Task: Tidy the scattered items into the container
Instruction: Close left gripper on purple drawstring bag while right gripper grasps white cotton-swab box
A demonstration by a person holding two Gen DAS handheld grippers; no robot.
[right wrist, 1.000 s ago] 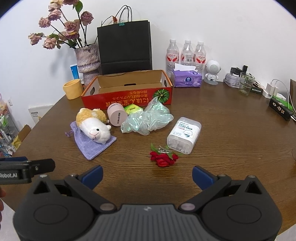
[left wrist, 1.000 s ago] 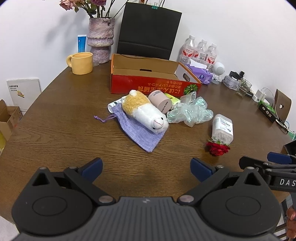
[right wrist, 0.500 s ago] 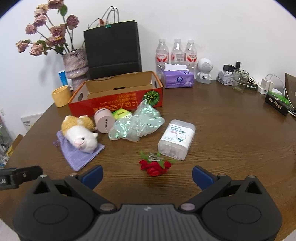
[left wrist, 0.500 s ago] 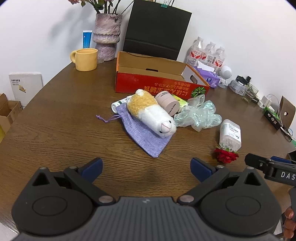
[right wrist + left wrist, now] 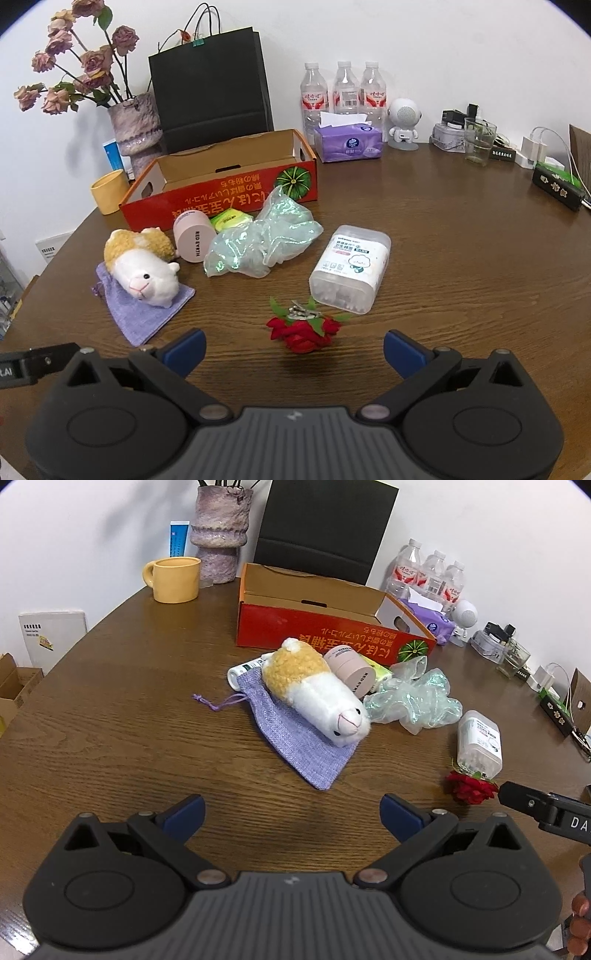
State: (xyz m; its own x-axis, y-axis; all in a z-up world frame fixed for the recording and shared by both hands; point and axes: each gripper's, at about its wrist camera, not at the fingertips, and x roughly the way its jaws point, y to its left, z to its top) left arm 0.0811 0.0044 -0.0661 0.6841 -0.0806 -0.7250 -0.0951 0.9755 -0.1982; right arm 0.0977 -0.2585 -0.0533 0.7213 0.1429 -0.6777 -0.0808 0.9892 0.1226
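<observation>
From the left wrist camera, the left gripper [image 5: 291, 814] hangs over the wooden table [image 5: 110, 738] with its jaws spread wide and nothing between them. At 12 o'clock from it lies the lilac drawstring pouch [image 5: 295, 734], with the plush alpaca [image 5: 317, 694] resting across it, nose toward the camera. A pink cylinder tub [image 5: 351, 668] lies on its side just beside the toy at about 1 o'clock, and the crumpled iridescent bag [image 5: 417, 705] sits a little further right. The open red cardboard box [image 5: 325, 627] (the container) stands behind these things, also near 12 o'clock, and looks empty where its inside shows. At 3 o'clock the red rose clip [image 5: 469, 788] lies touching the clear cotton swab box [image 5: 480, 742].

From the right wrist camera, the right gripper [image 5: 293, 350] also has its jaws spread and empty. The red rose clip [image 5: 303, 332] lies at 12 o'clock, close ahead between the fingertips' line of sight, its leaves touching the cotton swab box [image 5: 351, 269] at 1 o'clock. The alpaca [image 5: 144, 269] on the pouch [image 5: 144, 310] lies at 10 o'clock, and the red box [image 5: 229, 181] stands beyond at 11 o'clock.
</observation>
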